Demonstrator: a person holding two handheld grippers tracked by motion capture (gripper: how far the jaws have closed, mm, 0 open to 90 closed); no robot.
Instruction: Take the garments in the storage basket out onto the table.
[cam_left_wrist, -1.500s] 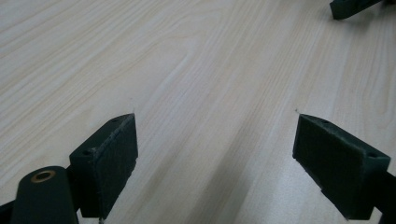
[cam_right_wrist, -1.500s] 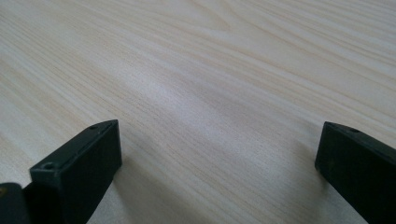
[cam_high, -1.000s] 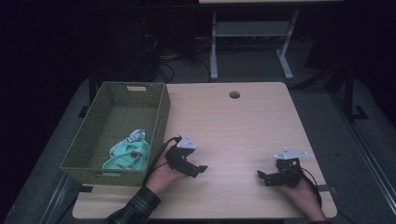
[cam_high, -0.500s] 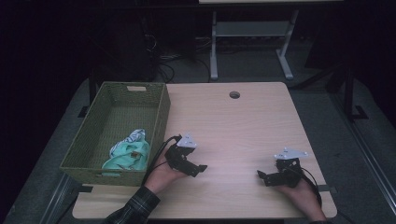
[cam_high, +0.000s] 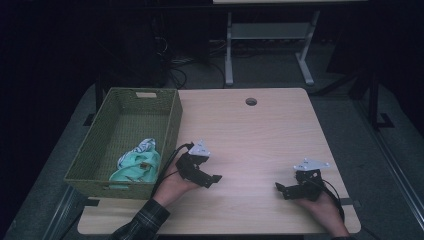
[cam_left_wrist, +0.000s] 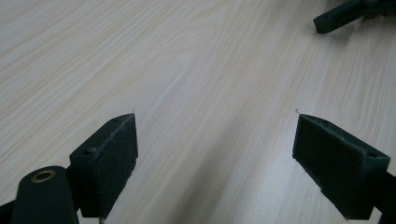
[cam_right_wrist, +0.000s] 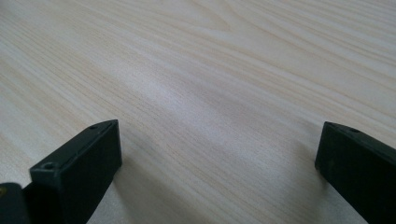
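Pale wood grain covers the table, which spreads across the middle of the high view with a small round hole near its far edge. A mint-green and white bundle of cloth lies in the near end of a woven olive basket at the left of the frame, on the table's left edge. Just right of the basket, low in the frame, the left gripper is held by a hand over bare wood. Its jaws stand wide apart with nothing between them, as the left gripper view confirms. The right gripper sits at the lower right, well apart from the left one, likewise spread wide and empty above the wood. A plaid sleeve enters at the bottom edge.
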